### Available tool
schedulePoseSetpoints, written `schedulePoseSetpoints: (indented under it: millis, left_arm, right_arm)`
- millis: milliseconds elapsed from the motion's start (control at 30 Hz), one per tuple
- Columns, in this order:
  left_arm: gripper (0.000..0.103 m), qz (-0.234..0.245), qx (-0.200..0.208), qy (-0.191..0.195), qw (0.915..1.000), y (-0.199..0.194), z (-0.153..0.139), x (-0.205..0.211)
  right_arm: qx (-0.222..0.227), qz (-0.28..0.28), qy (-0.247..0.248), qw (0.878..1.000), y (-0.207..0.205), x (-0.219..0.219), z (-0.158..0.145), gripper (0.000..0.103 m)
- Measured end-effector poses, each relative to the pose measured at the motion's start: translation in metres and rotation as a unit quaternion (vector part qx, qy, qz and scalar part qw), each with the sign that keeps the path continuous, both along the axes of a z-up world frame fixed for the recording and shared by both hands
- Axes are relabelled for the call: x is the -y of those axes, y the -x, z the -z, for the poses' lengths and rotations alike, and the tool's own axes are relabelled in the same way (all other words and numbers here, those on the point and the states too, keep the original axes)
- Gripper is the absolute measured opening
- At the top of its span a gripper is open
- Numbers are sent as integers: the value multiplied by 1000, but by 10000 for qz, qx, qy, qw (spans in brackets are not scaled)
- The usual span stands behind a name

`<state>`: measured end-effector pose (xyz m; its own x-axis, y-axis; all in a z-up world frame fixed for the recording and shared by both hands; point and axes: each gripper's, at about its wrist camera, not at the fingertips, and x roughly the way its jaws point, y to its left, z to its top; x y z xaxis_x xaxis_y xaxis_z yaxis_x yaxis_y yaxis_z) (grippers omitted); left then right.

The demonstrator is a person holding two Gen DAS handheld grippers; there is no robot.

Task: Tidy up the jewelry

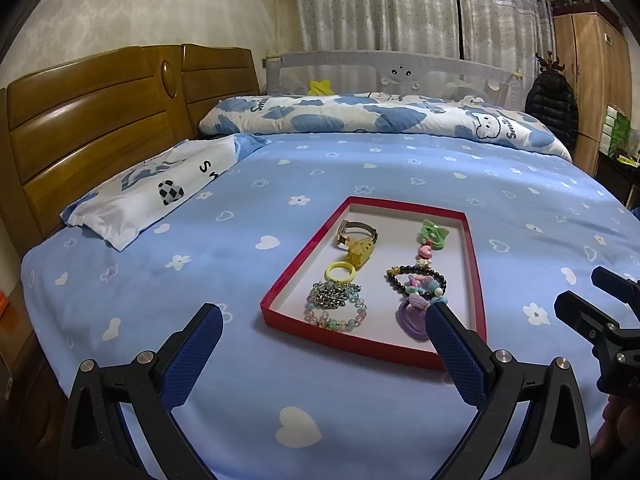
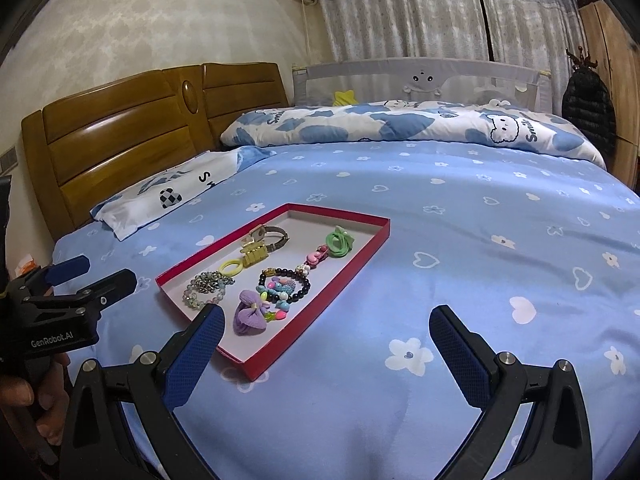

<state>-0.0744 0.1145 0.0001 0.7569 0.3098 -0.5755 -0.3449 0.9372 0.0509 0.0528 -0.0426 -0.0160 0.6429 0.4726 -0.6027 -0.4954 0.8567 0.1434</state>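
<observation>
A red-rimmed tray (image 1: pixel 280 280) (image 2: pixel 362 258) lies on the blue bedsheet and holds jewelry: a gold watch (image 1: pixel 358 236) (image 2: pixel 266 236), a yellow ring (image 1: pixel 341 271) (image 2: pixel 231 268), a pastel bead bracelet with a silver chain (image 1: pixel 334 306) (image 2: pixel 204 286), a dark bead bracelet (image 1: pixel 416 276) (image 2: pixel 284 282), a green hair tie (image 1: pixel 433 234) (image 2: pixel 340 242) and a purple bow (image 1: pixel 414 316) (image 2: pixel 250 314). My left gripper (image 1: pixel 324 328) is open and empty just in front of the tray. My right gripper (image 2: pixel 326 330) is open and empty, to the right of the tray's near corner.
The bed (image 1: pixel 400 168) carries a pillow (image 1: pixel 152 192) at the left and a rolled quilt (image 1: pixel 380 114) at the back. A wooden headboard (image 1: pixel 92 128) stands left. A wardrobe (image 1: pixel 592 80) and a black jacket (image 1: pixel 552 108) are at the right.
</observation>
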Motion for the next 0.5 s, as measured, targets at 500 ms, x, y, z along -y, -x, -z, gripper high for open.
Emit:
schedulePoseSetpoints:
  millis: [500]
  left_arm:
    - [102,-22,-24,86,10000,1,0,-2]
  right_arm:
    - [2,-14,-14,10000,0,1,-1,103]
